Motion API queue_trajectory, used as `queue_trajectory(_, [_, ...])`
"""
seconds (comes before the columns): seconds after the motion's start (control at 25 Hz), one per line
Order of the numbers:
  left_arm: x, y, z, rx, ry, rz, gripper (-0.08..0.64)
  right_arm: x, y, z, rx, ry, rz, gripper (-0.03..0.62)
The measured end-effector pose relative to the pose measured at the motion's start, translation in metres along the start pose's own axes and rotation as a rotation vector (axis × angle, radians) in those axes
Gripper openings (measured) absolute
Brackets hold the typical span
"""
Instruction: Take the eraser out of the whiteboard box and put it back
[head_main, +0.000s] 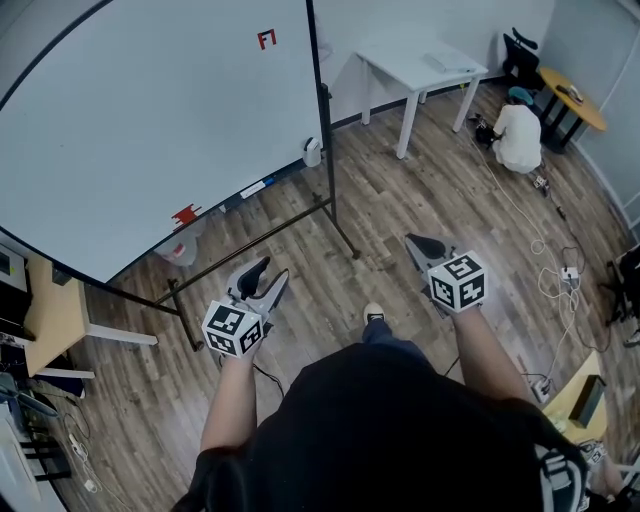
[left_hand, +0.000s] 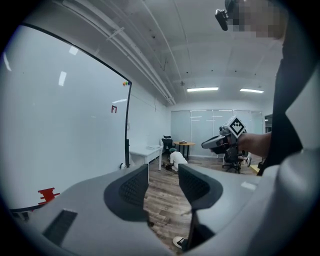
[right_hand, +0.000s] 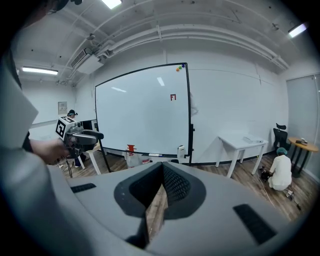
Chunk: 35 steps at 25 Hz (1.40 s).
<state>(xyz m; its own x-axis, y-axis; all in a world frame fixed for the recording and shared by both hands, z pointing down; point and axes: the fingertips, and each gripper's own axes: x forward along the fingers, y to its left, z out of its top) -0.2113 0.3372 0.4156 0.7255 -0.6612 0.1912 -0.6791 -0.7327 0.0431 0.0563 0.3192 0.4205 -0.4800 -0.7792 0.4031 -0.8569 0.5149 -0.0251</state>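
Wood floor (head_main: 400, 200), whiteboard (head_main: 150, 120) ahead; box (head_main: 312, 151) small, contents unreadable. Left gripper (head_main: 272, 270) parted, empty; right gripper (head_main: 414, 241) pinched closed, empty.

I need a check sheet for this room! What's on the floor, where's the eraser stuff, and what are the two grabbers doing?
Surface: whiteboard on a black stand, over a wood floor.
Job's things: see-through box below the board's tray, red item above it; the eraser cannot be made out.
Clutter: white item at the tray's right end.
Grippers: left gripper jaws apart, empty; right gripper jaws together, empty; both apart from the board.
Cables: cords loose on the floor at right.
Surroundings: white table, round table, a person crouched on the floor.
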Motion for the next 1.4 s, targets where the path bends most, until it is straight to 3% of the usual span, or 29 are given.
queue_trajectory(0.56, [0.057, 0.027, -0.003, -0.012, 0.056, -0.001, 0.198, 0.052, -0.046, 0.003, 0.022, 0.029, 0.044, -0.005])
queue_trajectory(1.4, [0.131, 0.076, -0.016, -0.062, 0.122, 0.057, 0.198, 0.129, -0.114, -0.004, 0.042, 0.104, 0.105, -0.005])
